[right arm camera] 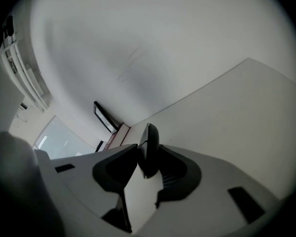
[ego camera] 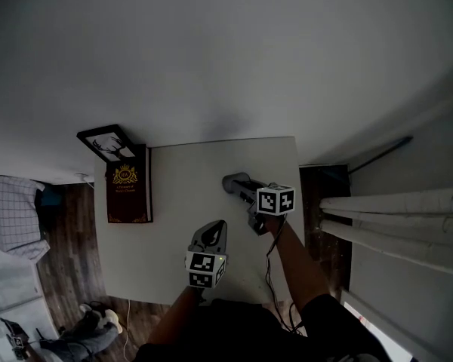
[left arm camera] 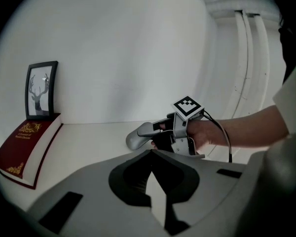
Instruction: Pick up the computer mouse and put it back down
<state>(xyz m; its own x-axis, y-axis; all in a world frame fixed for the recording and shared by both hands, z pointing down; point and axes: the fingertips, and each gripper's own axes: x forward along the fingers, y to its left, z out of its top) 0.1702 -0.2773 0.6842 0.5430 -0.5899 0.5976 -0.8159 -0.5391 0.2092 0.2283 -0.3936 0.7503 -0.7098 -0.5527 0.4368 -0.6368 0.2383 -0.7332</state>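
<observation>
Mouse (right arm camera: 148,151) hangs over the far right of our white table (ego camera: 174,202). Our right gripper (ego camera: 234,182) clamps it on edge, tabletop just beneath. Our left gripper (left arm camera: 151,154), closed on nothing, sits nearer and left.

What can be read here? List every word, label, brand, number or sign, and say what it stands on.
Red book cover: a gold crest with lines of gold lettering beneath it, too small and blurred to read.
Marker cubes: black-and-white square patterns only, no letters or numbers.
Framed picture: a deer silhouette, no words.
Nothing else shows any legible text.
</observation>
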